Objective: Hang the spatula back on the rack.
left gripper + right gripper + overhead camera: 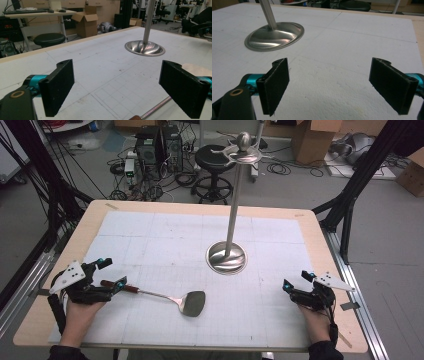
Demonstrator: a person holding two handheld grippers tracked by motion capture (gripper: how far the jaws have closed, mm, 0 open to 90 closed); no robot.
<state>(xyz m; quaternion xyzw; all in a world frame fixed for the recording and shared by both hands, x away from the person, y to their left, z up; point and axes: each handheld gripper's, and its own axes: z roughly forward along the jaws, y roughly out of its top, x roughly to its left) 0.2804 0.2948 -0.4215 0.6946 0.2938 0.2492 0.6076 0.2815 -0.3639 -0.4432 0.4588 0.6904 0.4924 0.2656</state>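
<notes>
**Spatula handle lies between the wide-open left jaws**

The table [310, 227] is covered by a white gridded mat [165, 240]. A tall steel stand [232, 210] rises from its round base right of the mat's centre, with hooked arms and a ball at the top.

The spatula [170, 298] lies flat on the near left part of the mat, blade pointing toward the middle, wooden handle toward the left edge. Its blade sits near the stand's base but apart from it.

The left gripper [111, 274] rests low at the handle end, jaws spread wide; in the left gripper view the brown handle tip and metal shaft pass up between the jaws, close to the right-hand one, whether touching cannot be told.

The right gripper [297, 280] sits at the near right of the mat, well apart from the spatula, jaws wide and holding nothing.
</notes>
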